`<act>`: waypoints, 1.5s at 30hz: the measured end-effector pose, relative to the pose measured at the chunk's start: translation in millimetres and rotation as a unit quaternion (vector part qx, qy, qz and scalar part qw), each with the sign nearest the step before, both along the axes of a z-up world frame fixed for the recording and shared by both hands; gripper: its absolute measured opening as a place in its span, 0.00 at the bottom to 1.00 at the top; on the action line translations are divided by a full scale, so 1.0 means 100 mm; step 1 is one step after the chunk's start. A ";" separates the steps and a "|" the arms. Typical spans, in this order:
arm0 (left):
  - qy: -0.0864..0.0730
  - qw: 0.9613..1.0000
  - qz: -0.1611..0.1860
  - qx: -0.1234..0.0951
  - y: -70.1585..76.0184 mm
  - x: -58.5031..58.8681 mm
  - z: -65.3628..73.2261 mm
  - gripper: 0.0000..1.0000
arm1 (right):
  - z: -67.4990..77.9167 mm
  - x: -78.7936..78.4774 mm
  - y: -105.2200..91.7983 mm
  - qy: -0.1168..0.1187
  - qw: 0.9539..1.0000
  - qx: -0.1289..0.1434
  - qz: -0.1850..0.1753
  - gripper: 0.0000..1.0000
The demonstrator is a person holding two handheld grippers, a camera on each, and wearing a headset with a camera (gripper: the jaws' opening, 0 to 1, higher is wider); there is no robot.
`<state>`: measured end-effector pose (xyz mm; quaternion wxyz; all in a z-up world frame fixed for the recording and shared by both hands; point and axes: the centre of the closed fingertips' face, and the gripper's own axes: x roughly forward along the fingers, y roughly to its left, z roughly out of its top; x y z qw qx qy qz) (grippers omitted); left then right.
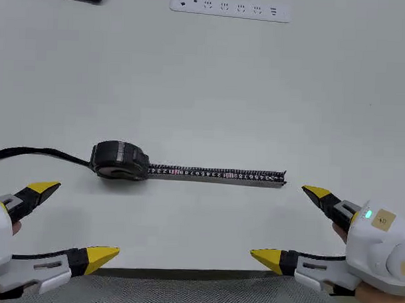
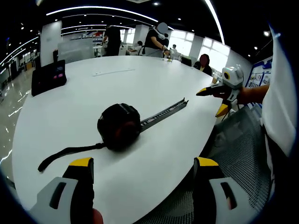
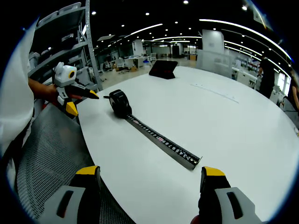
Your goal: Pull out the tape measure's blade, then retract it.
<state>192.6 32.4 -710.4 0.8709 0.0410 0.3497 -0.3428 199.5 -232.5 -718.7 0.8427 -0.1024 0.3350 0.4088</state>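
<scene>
Head view bright, even, sharp; white table [image 1: 205, 72] greyer toward far corners. Soft faint shadow along near side of tape measure [image 1: 119, 162]. Gripper views: heavy fisheye bending at edges, ceiling light strips [image 2: 93, 7] glaring overhead, far windows [image 2: 182, 41] blown out, background soft

The surface [image 1: 224, 92] is plain white. The tape measure [image 1: 119, 161] has a black case with a grey band, and its side face looks dull red in the left gripper view. Its blade [image 1: 218, 174] is dark with pale numerals and a few red marks, and its strap [image 1: 36, 153] is black. The left gripper [image 1: 77, 220] and the right gripper [image 1: 288, 224] have white bodies, black fingers, yellow tips and a small green light each. The power strip [image 1: 229, 6] is white, and the mesh [image 1: 184, 294] below the surface edge is grey.
</scene>
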 end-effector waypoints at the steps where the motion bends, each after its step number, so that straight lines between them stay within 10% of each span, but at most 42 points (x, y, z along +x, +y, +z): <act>1: 0.000 1.000 0.003 -0.001 -0.01 0.01 0.00 0.86 | 0.00 0.01 0.00 0.000 1.000 0.000 0.000 0.87; 25: -0.004 0.999 0.051 0.007 -0.09 0.31 -0.08 0.83 | 0.02 0.13 -0.07 -0.005 1.000 0.000 -0.003 0.86; 45: 0.009 0.995 0.098 -0.032 -0.22 0.58 -0.16 0.83 | -0.03 0.23 -0.08 0.000 1.000 0.006 -0.006 0.86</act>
